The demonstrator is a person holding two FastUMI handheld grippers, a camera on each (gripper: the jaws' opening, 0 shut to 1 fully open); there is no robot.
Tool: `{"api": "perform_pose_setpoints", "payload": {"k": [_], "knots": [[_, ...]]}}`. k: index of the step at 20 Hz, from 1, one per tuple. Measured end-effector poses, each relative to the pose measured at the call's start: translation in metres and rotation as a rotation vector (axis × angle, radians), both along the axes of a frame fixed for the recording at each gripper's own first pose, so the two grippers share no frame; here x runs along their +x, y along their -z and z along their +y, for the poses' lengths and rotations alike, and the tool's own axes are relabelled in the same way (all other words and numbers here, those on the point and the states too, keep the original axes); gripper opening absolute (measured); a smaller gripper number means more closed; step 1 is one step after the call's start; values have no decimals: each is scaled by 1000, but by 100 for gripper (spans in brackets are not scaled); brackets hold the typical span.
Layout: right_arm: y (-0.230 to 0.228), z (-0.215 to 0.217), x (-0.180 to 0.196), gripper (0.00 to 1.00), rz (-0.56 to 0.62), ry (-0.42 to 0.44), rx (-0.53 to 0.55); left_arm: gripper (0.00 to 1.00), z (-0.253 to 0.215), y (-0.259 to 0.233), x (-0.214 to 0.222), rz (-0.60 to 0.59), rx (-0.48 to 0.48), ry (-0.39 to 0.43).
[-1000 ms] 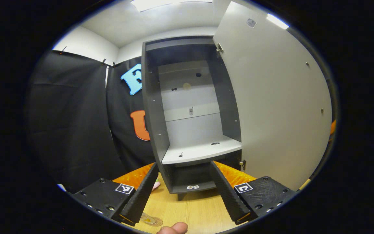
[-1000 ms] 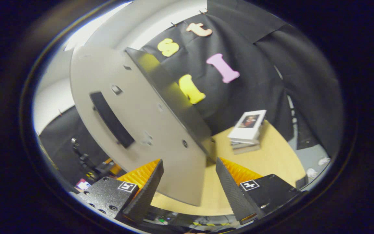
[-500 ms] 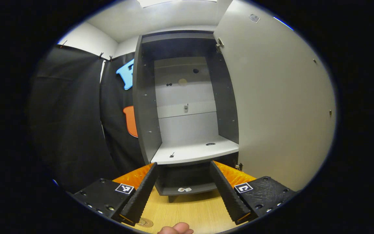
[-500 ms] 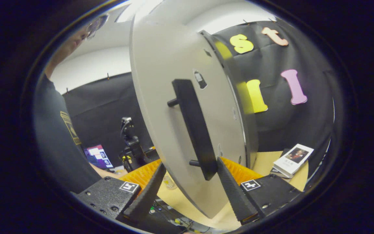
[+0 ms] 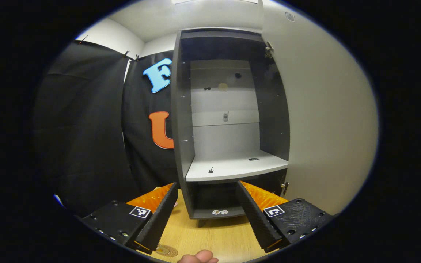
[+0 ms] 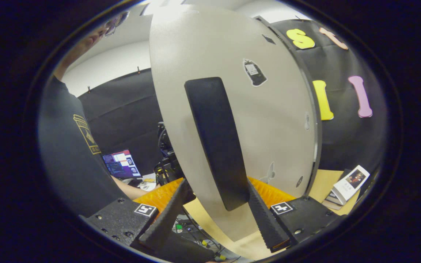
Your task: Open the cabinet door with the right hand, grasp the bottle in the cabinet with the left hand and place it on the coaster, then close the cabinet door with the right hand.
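Observation:
In the left gripper view the grey cabinet (image 5: 181, 109) stands open, its light shelf (image 5: 232, 168) bare, and the door (image 5: 327, 128) is swung out on the right. My left gripper (image 5: 207, 185) is open, low over the wooden table and pointing at the cabinet's base. A round coaster (image 5: 166, 250) lies on the table just below its left finger. In the right gripper view I face the door's outer face (image 6: 280, 128) and its long black handle (image 6: 216, 135). My right gripper (image 6: 216, 188) is open. The handle's lower end sits between its fingers, close against the right finger (image 6: 260, 208).
A person in a dark shirt (image 6: 68, 153) stands left of the door, with a lit screen (image 6: 119, 164) behind. A stack of books (image 6: 349, 182) lies on the table to the right of the cabinet. A fingertip (image 5: 197, 256) shows at the left gripper view's bottom edge.
My right gripper has swung round to face the door's front and moved in, so the handle now lies between its fingers. The left gripper has shifted slightly sideways and stays open.

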State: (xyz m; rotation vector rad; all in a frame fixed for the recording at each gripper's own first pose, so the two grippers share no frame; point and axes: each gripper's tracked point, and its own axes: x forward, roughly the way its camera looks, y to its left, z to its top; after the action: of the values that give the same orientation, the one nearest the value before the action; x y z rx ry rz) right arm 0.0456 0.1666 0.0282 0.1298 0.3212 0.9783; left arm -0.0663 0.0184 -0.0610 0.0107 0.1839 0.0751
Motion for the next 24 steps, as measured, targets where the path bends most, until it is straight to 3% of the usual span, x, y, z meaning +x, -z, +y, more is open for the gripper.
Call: {"api": "perform_pose_setpoints", "payload": {"k": [2,3,6,7,9,10,11,12,15,16,21,22,23,24], "knots": [[-6,12,1,94,5,-30,30,96,19,6,-4,17,-10,-34],[-8,17,5,99,6,-42,42,96,28,8,-7,25,-15,-54],[-9,30,19,99,-1,-64,49,96,59,13,-17,38,-27,-118],[-8,34,19,94,8,-74,53,96,68,15,-20,47,-24,-139],[-9,44,22,99,15,-88,64,96,88,23,-28,70,-13,-178],[-10,47,25,94,13,-93,67,96,97,23,-32,71,-7,-197],[-10,51,27,99,14,-101,70,96,104,23,-36,73,-5,-215],[-11,53,31,94,20,-116,72,96,108,26,-39,77,-9,-226],[-10,63,37,98,27,-146,80,96,119,33,-47,109,-11,-262],[-11,65,41,93,25,-149,81,96,123,33,-48,109,-12,-271],[-15,85,54,92,21,-179,94,96,139,32,-54,112,-2,-303],[-14,90,56,100,24,-184,91,96,140,35,-56,119,2,-312],[-10,96,59,92,26,-190,85,100,144,35,-55,119,3,-322],[-9,101,61,92,29,-200,80,96,148,36,-56,121,-2,-331]]}}
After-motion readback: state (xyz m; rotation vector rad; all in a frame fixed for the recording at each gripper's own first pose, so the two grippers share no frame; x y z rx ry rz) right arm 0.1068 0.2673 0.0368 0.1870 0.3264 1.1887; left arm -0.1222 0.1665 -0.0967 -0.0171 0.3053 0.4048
